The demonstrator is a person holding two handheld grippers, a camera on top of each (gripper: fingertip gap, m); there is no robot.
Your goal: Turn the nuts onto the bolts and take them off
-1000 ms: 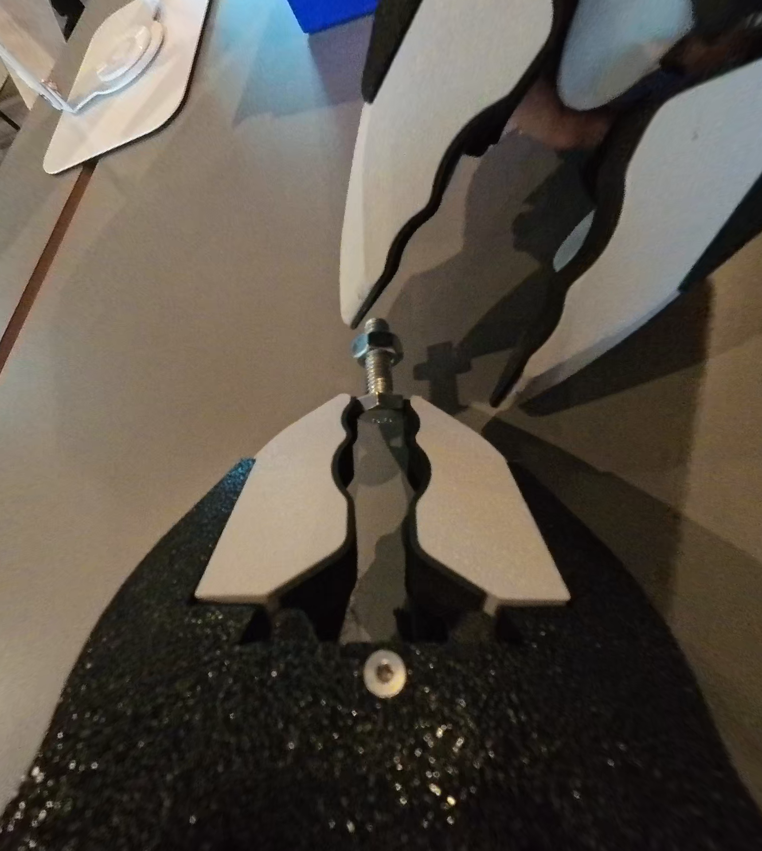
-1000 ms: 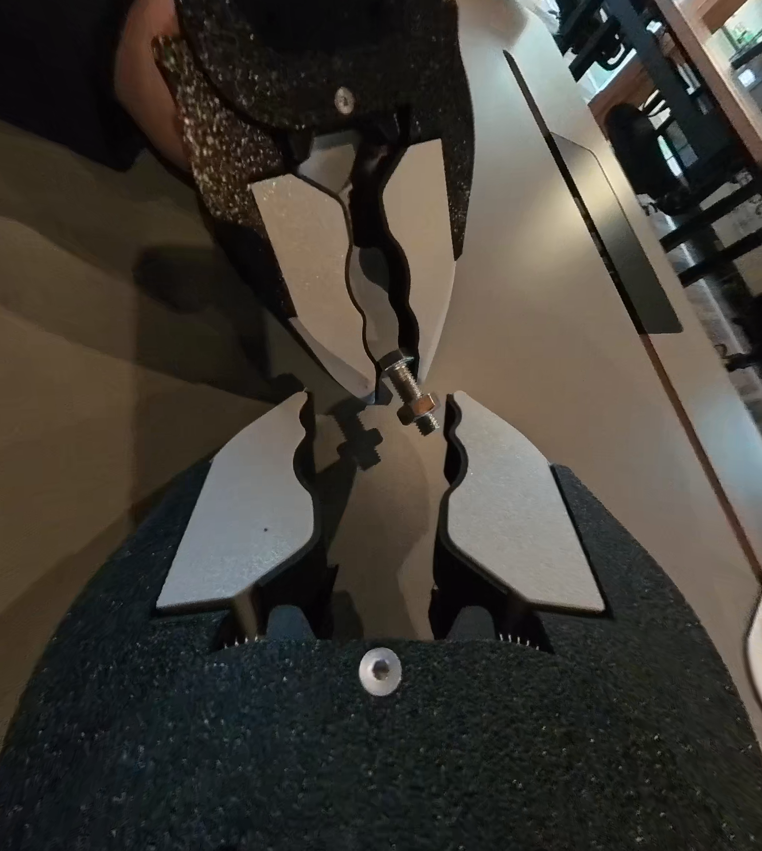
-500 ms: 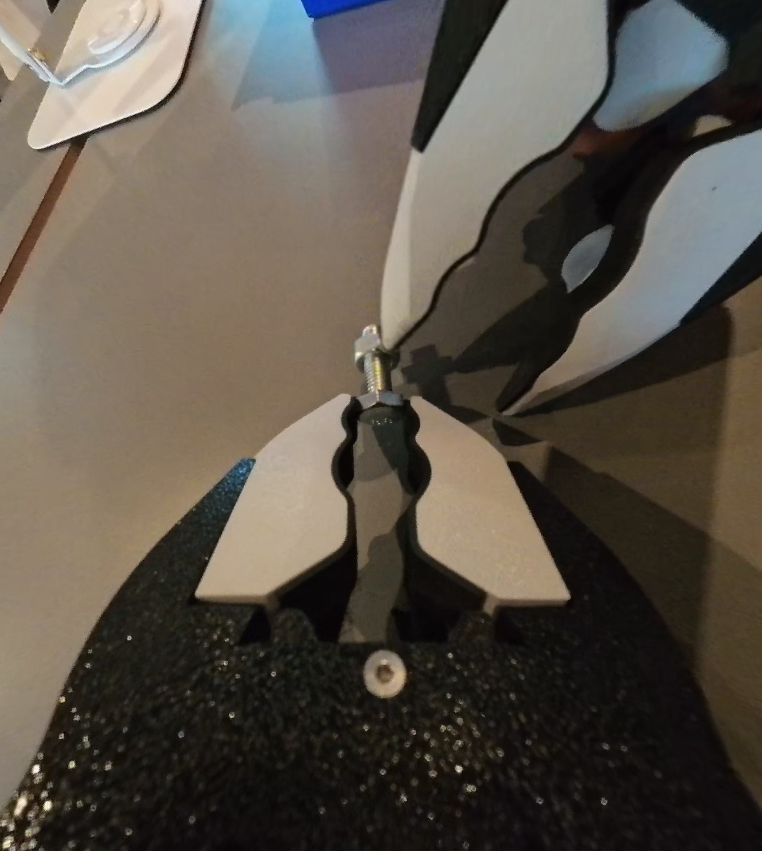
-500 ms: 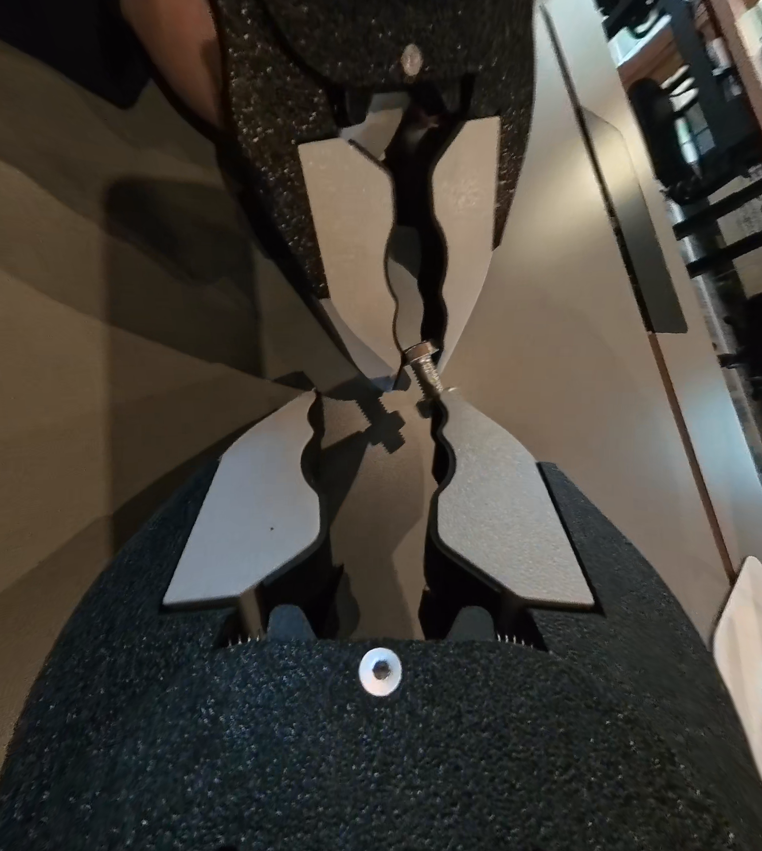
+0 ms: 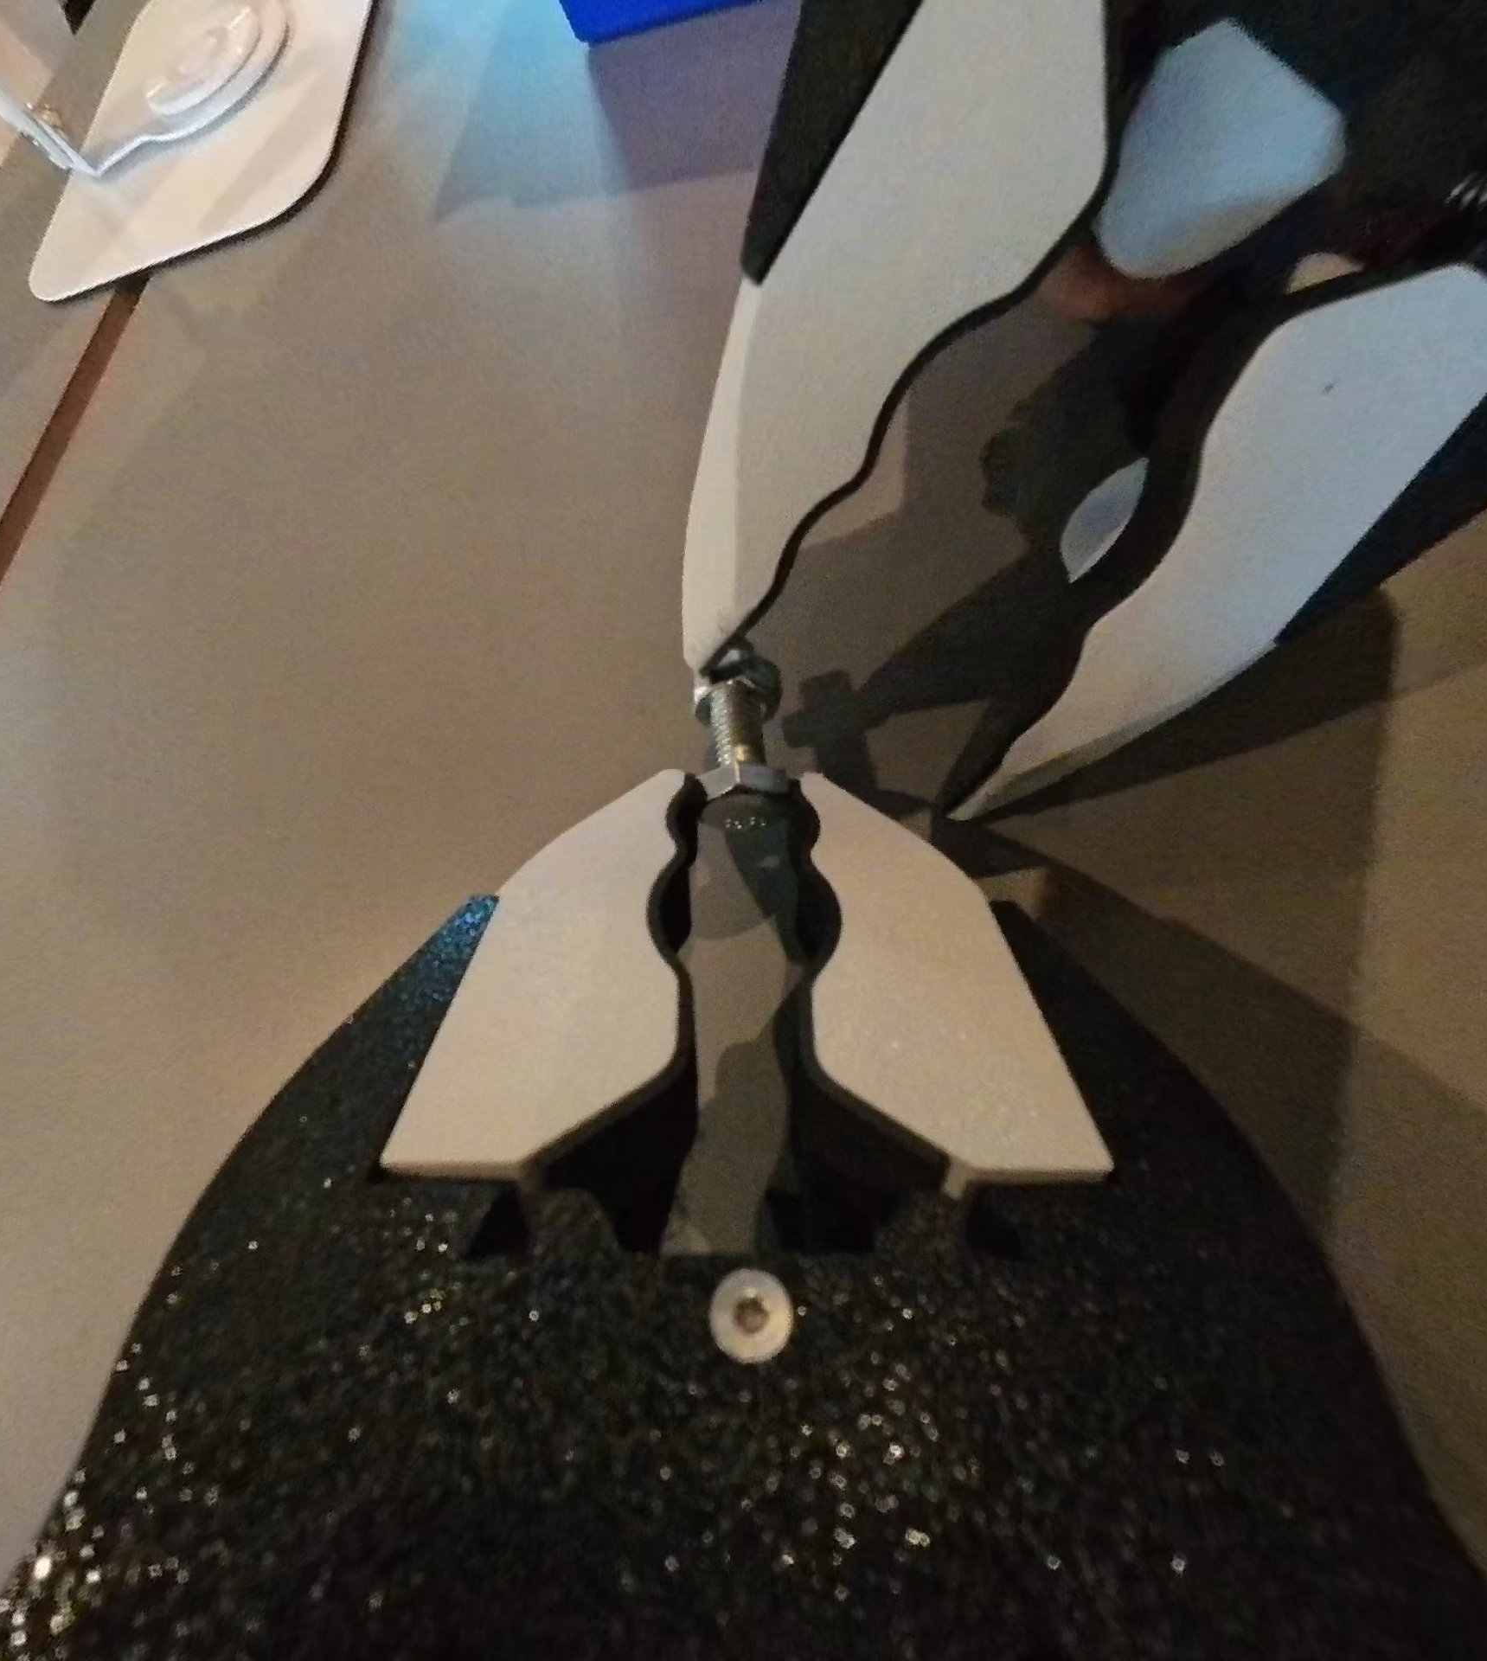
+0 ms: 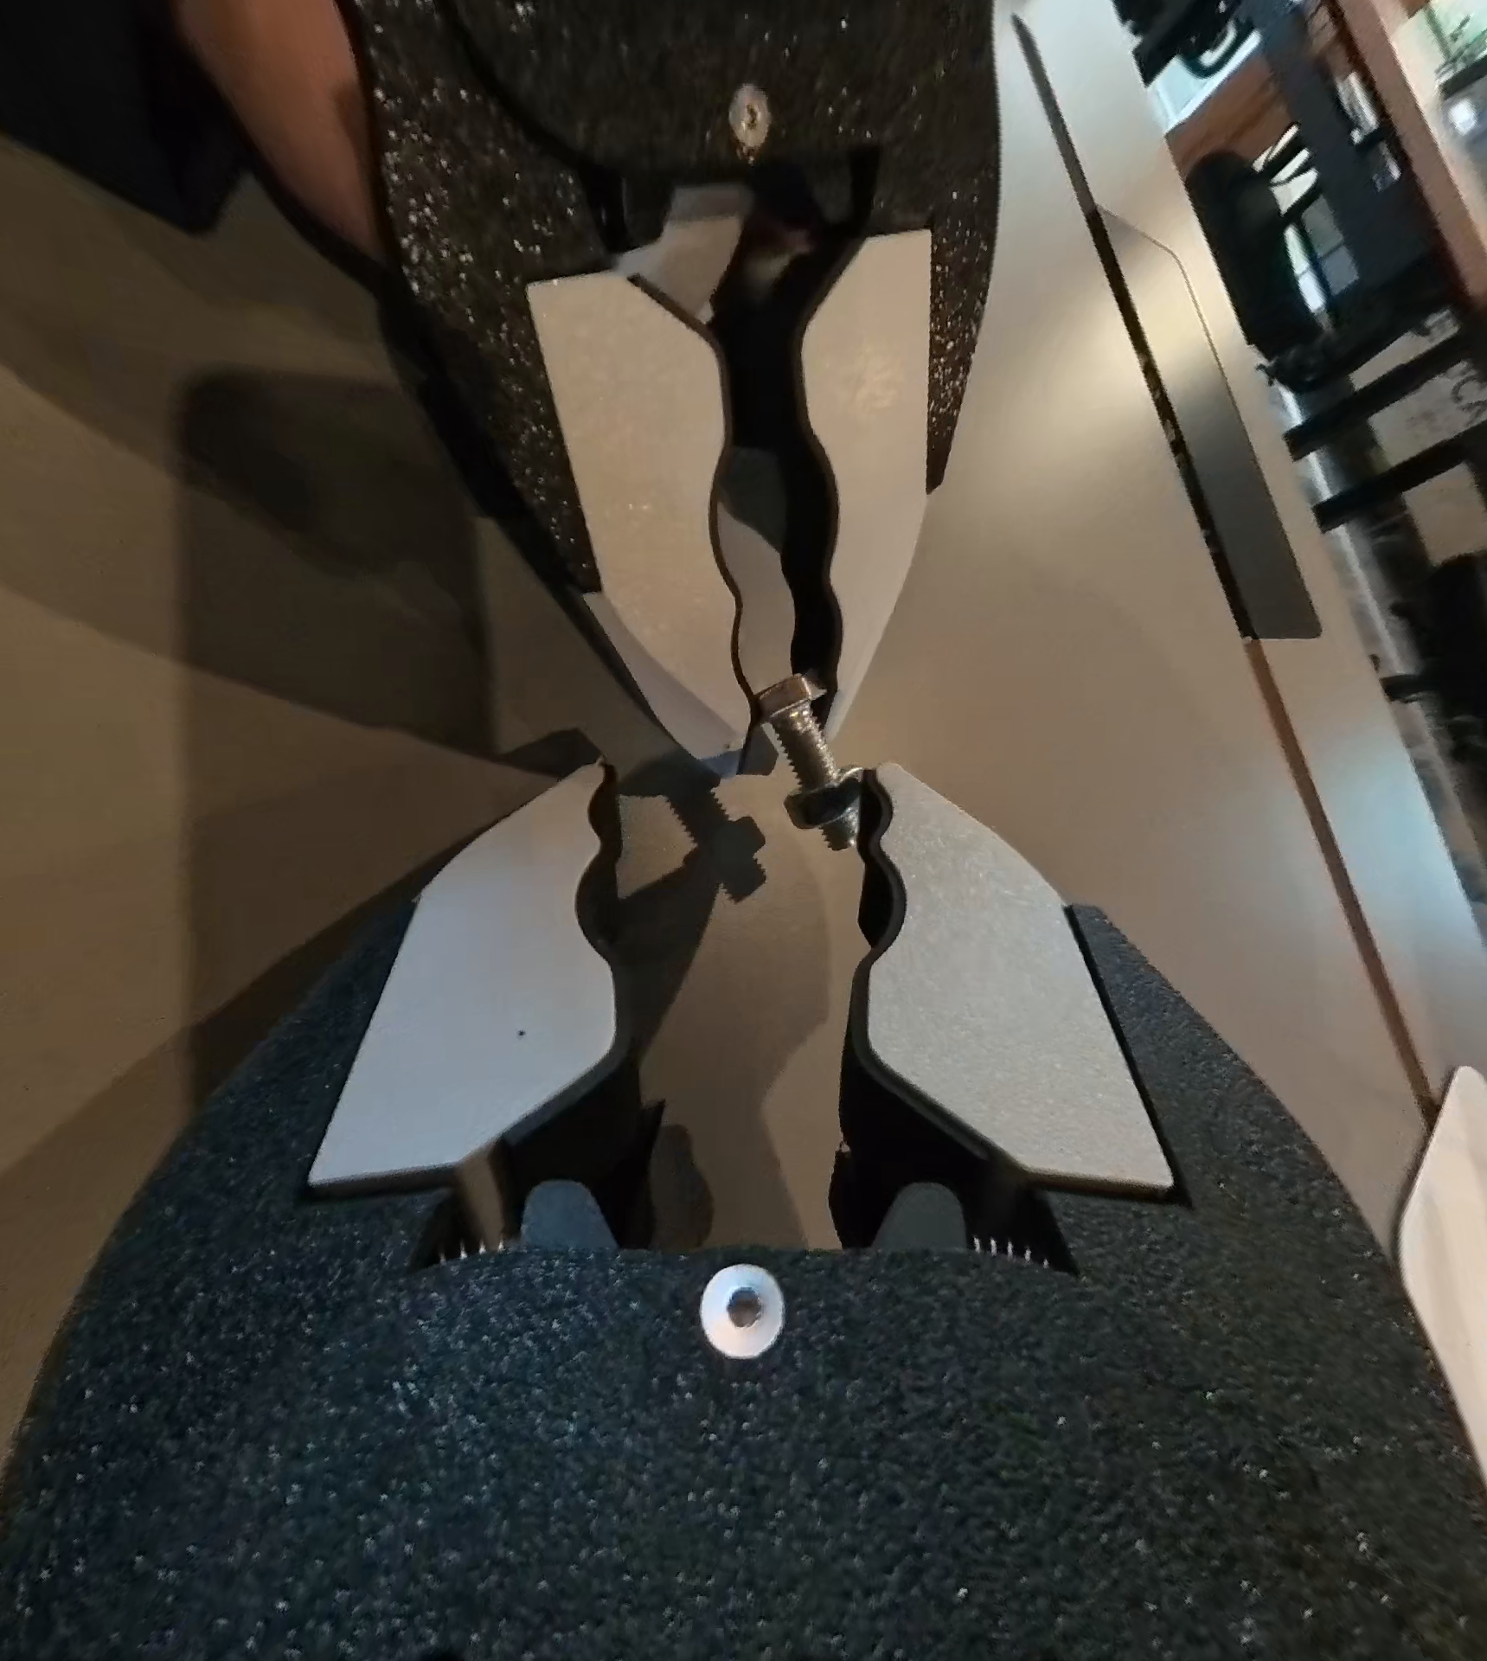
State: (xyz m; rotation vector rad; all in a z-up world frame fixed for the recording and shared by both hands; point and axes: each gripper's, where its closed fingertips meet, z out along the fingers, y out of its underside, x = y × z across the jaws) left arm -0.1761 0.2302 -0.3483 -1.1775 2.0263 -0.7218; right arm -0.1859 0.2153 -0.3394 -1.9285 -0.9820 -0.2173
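Observation:
My left gripper is shut on the hex head of a steel bolt, which points away from it above the tan table. A steel nut sits near the far end of the thread. My right gripper comes in from the upper right, open, with one fingertip against the nut. In the right wrist view the right gripper is open. The nut lies against its right finger, with a wide gap to the left finger. The left gripper holds the bolt from above.
A white pad with a clear plastic piece lies at the far left by the table edge, and a blue object at the far side. In the right wrist view there are a dark flat panel, furniture beyond the table's right edge, and a person's hand behind the left gripper. The tips of both grippers are at nearly the same place.
My right gripper has moved in on the bolt's end, staying open; its finger now touches the nut. The left gripper has kept its hold on the bolt head.

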